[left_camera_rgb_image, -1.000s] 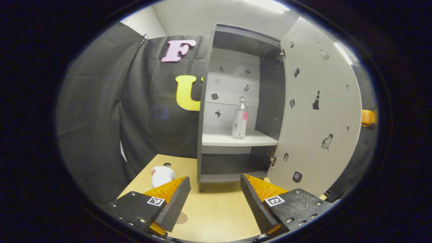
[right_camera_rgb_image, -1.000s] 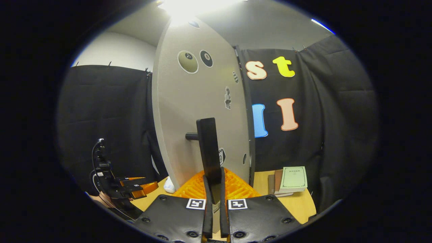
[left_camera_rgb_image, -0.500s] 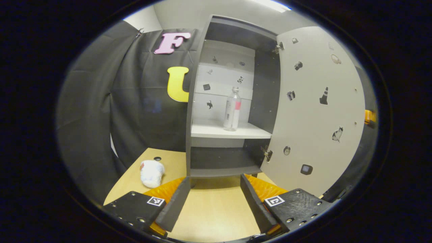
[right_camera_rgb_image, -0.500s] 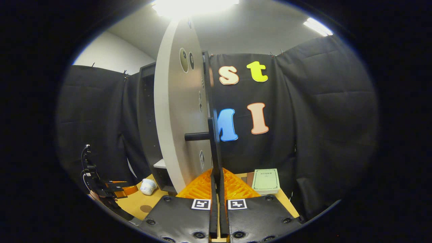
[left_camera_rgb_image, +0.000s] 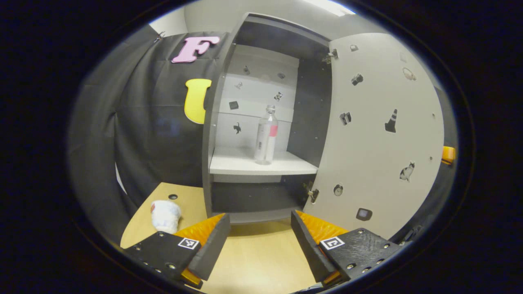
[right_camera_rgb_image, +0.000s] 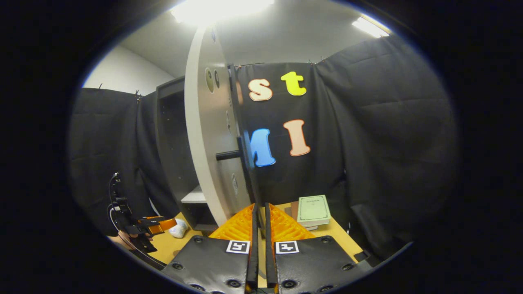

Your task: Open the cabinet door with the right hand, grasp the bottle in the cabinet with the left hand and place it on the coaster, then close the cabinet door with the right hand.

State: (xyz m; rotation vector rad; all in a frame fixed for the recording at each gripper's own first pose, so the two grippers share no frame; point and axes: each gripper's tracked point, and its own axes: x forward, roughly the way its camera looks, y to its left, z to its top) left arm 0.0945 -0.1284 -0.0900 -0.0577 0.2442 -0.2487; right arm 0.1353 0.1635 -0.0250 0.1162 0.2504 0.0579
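Standing upright on the cabinet's middle shelf [left_camera_rgb_image: 261, 165] at 12 o'clock of the spread-open left gripper [left_camera_rgb_image: 260, 237]: bottle [left_camera_rgb_image: 265, 135], likely light, slick, thin-walled, calling for mid-body gripping, right gripper [right_camera_rgb_image: 259, 228] nearly closed, apparently gripping nothing.

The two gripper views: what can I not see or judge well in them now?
- Coaster: the small dark disc on the table in the left gripper view is too small to identify.
- Door handle, right gripper view: the right tongs hide its lower end, so grip is unclear.
- Bottle label: too small.
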